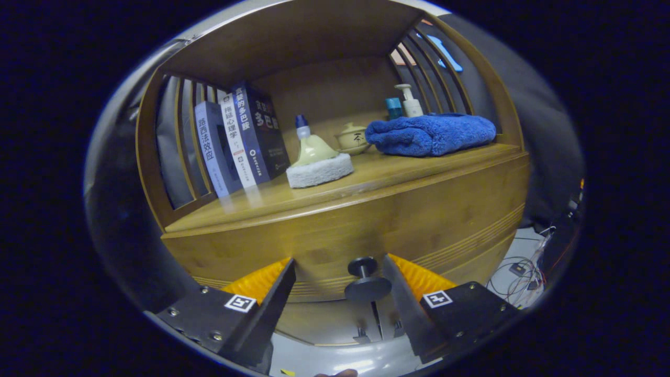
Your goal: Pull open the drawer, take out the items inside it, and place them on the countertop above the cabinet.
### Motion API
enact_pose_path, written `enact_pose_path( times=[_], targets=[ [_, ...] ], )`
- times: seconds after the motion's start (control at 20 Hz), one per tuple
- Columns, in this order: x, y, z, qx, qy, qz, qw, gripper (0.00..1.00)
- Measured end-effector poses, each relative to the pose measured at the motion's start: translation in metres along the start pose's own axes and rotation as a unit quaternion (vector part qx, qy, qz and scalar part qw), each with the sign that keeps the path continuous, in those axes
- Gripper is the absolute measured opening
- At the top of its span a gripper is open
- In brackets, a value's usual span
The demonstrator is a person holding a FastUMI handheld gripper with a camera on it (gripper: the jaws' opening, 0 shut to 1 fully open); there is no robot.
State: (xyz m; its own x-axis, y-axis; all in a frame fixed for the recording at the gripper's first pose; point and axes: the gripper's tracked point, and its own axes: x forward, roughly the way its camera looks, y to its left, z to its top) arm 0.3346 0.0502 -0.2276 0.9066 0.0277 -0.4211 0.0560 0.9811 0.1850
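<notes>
Wooden countertop (pixel 366 180) above closed drawer (pixel 419 220), open tool (pixel 339 272) flanking knob (pixel 366 280)

Drawer (pixel 366 230) interior hidden behind its closed front; pump bottle (pixel 410 102) base behind towel (pixel 432 133).

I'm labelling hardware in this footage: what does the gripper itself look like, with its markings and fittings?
The gripper has two wedge-shaped fingers tapering forward. Each sits on a dark, flat mounting block fixed with small screws, and each block carries a square black-and-white fiducial marker. The inner pads look ribbed.
</notes>
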Motion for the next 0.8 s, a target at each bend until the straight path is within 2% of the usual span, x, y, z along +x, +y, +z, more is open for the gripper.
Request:
enact_pose_path(
  times=[0.25,0.6,0.8],
  targets=[
    [-0.036,0.016,0.067,0.019,-0.096,0.022,0.995,1.00],
    [-0.135,-0.007,0.168,-0.055,-0.195,0.010,0.979,0.99],
    [-0.184,-0.052,0.191,-0.074,-0.222,-0.048,0.971,0.98]
  ],
)
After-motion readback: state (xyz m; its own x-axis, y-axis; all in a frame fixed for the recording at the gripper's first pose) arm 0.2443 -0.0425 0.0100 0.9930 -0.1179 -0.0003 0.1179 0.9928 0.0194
